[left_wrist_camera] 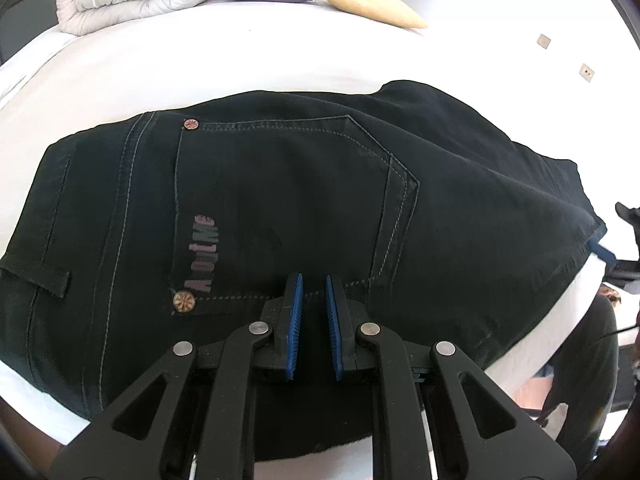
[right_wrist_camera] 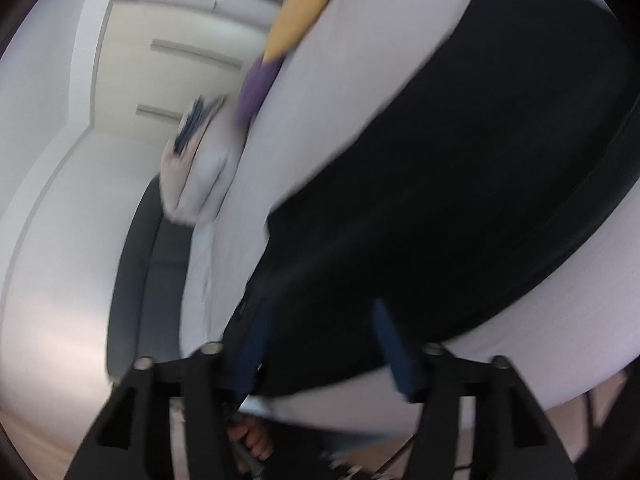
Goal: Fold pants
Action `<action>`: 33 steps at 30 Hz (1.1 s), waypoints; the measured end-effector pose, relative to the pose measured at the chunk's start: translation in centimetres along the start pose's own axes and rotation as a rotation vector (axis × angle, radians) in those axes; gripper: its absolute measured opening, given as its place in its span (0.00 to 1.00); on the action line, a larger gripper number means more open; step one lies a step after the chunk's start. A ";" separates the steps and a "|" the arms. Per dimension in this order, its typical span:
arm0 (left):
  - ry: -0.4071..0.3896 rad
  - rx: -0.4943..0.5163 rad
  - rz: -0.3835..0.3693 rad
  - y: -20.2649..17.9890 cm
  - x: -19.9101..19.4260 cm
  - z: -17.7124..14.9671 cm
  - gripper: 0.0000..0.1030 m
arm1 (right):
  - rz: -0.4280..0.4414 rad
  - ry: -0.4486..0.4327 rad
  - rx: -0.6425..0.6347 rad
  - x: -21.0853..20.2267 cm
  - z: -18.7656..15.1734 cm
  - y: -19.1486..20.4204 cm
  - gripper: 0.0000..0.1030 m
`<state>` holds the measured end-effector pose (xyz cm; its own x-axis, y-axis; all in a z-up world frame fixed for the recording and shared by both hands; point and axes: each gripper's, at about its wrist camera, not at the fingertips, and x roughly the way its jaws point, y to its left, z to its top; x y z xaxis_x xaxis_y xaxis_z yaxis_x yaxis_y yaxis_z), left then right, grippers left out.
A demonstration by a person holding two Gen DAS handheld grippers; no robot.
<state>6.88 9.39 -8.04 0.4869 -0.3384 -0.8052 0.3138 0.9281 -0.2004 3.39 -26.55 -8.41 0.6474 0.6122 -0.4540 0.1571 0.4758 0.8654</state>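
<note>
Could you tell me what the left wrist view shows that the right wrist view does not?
Only the left wrist view shows the back pocket with its stitching, and the left gripper, slightly open above it. Only the right wrist view, which is blurred, shows the right gripper wide open. Both show the dark pants on the white bed.
</note>
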 end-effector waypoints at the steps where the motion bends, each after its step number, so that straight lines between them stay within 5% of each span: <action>1: -0.002 0.003 0.001 0.0 -0.1 -0.2 0.12 | 0.015 0.039 0.014 1.1 -0.6 0.0 0.61; 9: -0.010 0.003 -0.002 0.3 -1.1 -1.3 0.12 | 0.030 0.142 0.106 4.5 -2.5 -1.5 0.60; 19: 0.000 -0.006 -0.014 -0.3 0.0 -0.6 0.12 | 0.028 0.172 0.146 6.5 -2.7 -1.8 0.58; 21: 0.001 -0.001 -0.010 -0.5 0.2 -0.4 0.12 | 0.032 0.177 0.141 7.1 -2.4 -1.9 0.50; 23: 0.005 0.003 -0.008 -0.6 0.3 -0.3 0.12 | 0.001 0.188 0.132 7.6 -2.2 -2.4 0.11; 33: 0.014 0.015 0.007 -1.2 0.4 -0.7 0.12 | -0.010 0.170 0.102 7.1 -4.1 -3.6 0.04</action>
<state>6.13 8.22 -8.45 0.4778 -0.3299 -0.8142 0.3225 0.9280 -0.1867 4.34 -21.31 -15.68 0.5117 0.7098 -0.4842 0.2431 0.4209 0.8739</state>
